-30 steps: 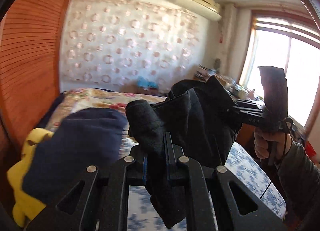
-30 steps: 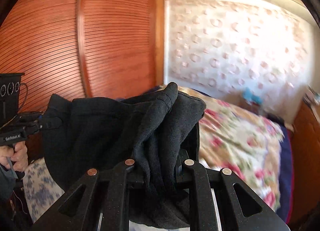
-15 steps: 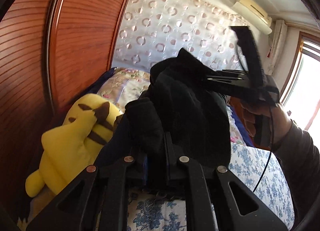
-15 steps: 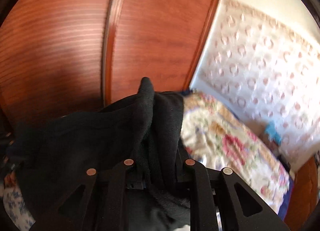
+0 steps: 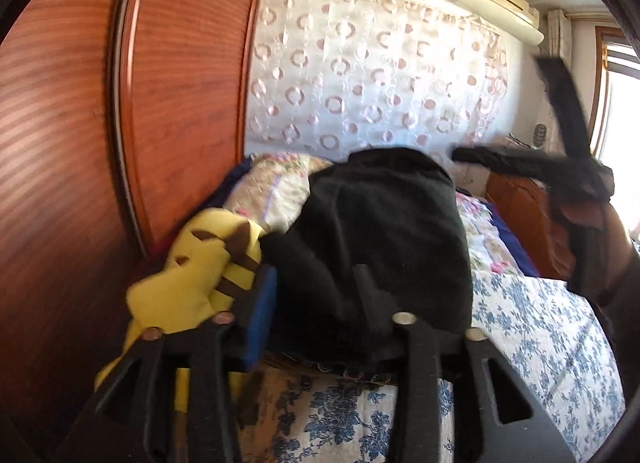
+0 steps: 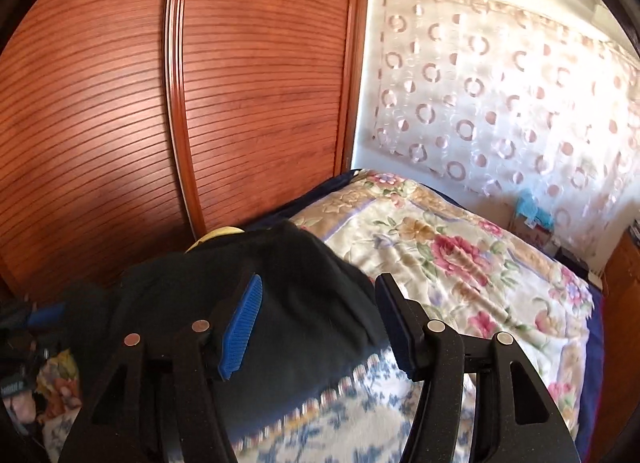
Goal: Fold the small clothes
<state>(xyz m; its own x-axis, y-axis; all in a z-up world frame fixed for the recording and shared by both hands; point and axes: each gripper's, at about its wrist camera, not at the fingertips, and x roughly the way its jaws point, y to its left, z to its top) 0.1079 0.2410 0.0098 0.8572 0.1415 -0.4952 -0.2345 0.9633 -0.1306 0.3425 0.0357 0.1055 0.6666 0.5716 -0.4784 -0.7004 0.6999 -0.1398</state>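
Right gripper (image 6: 318, 319) is standing with jaws spread apart, gripping nothing. Black garment (image 6: 288, 303) is lying bundled on the bed (image 6: 460, 263), showing between and behind the blue-padded fingers (image 6: 240, 327). Wooden wardrobe (image 6: 160, 103) is standing behind.

Garment (image 5: 384, 239) black, plain, no print. Plush toy (image 5: 200, 263) yellow w/ brown stripes & dark marks. Bedsheet (image 5: 532, 327) white w/ blue floral print. Quilt (image 6: 452, 251) cream w/ pink/red roses, green leaves, tan border, navy edge. Curtain (image 6: 500, 103) sheer white w/ pinkish-brown rings & dots. Wardrobe door (image 6: 100, 103) reddish-brown wood, thin dark horiz. lines. Right gripper (image 6: 320, 323) black frame, blue ribbed pads (image 6: 240, 327). Left gripper (image 5: 316, 303) black, blue pad too.
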